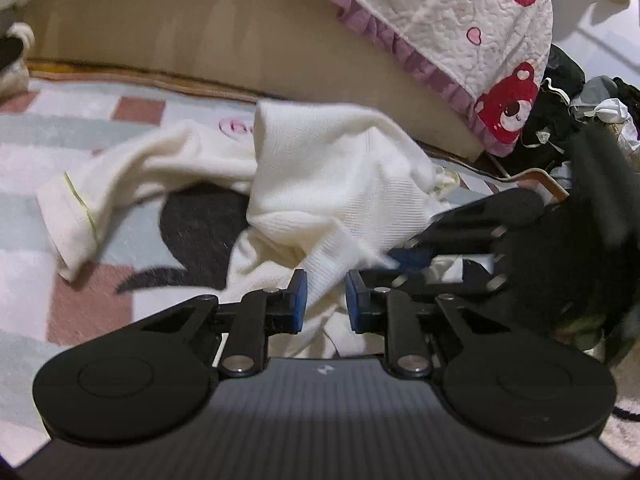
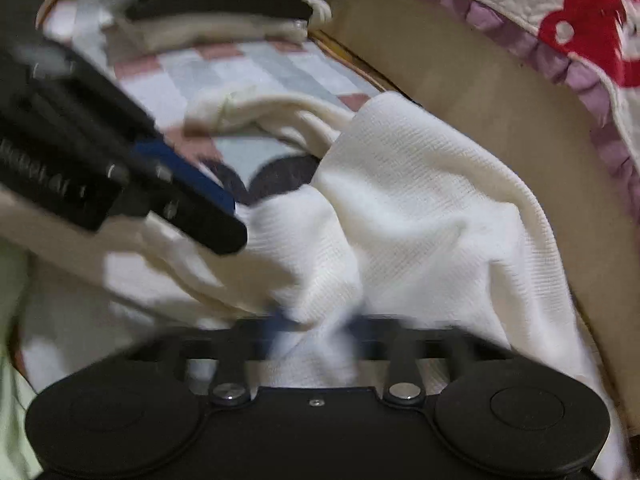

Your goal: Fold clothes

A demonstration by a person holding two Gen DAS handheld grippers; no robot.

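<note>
Left wrist view: my left gripper (image 1: pixel 326 300) stands with jaws parted, a fold of the cream knit garment (image 1: pixel 320 168) between the blue pads; whether they pinch it, I cannot tell. The garment lies crumpled on the checked blanket (image 1: pixel 80 128), one sleeve (image 1: pixel 76 208) trailing away from the heap. My right gripper (image 1: pixel 412 256) has its tip at the heap's edge. I judge a spreading or gathering stage; next calls for finding an edge and drawing it flat.

Right wrist view: my right gripper (image 2: pixel 316 320) is blurred against the garment (image 2: pixel 420 208); its jaws look bunched in cloth, not certain. Beyond the garment, a stack of folded clothes (image 2: pixel 216 12); beside it, a tan bed base (image 2: pixel 500 120) under a quilt (image 2: pixel 540 8).
</note>
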